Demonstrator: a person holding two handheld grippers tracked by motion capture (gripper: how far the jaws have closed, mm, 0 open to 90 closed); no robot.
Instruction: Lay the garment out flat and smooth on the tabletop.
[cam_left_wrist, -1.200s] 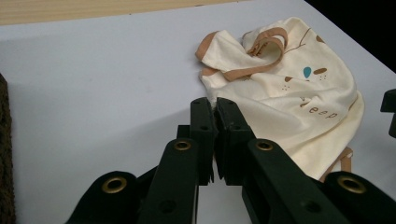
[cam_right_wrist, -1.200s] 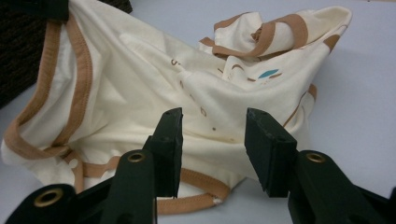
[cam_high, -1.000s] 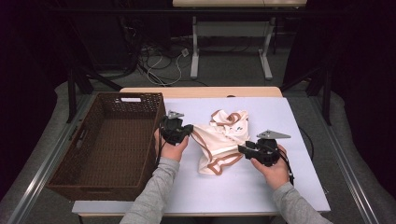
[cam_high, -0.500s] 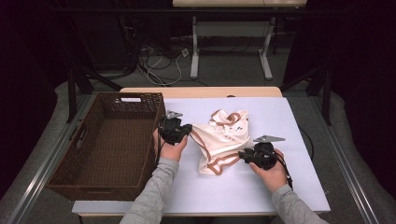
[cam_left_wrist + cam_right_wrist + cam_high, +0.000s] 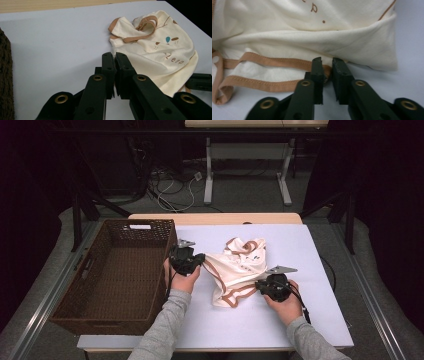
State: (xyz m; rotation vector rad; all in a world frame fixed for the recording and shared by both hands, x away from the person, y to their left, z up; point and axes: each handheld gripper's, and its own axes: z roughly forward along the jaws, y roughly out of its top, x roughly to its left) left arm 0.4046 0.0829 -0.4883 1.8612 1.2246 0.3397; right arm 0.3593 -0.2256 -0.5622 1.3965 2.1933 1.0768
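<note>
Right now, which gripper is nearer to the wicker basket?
Left. The left gripper sits just beside the basket rim, pinching the garment; the right gripper grips the garment's far hem.

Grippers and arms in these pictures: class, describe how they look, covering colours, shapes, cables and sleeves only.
Both the left gripper and right gripper are black, each topped by a grey three-cornered plate. Each has two flat black jaws on hinged links with brass-coloured rivets. A black cable trails from the right gripper. The person wears grey long sleeves.

Cream garment (image 5: 239, 268) with tan trim; dark brown basket (image 5: 112, 275); pale lilac table (image 5: 310, 270).
</note>
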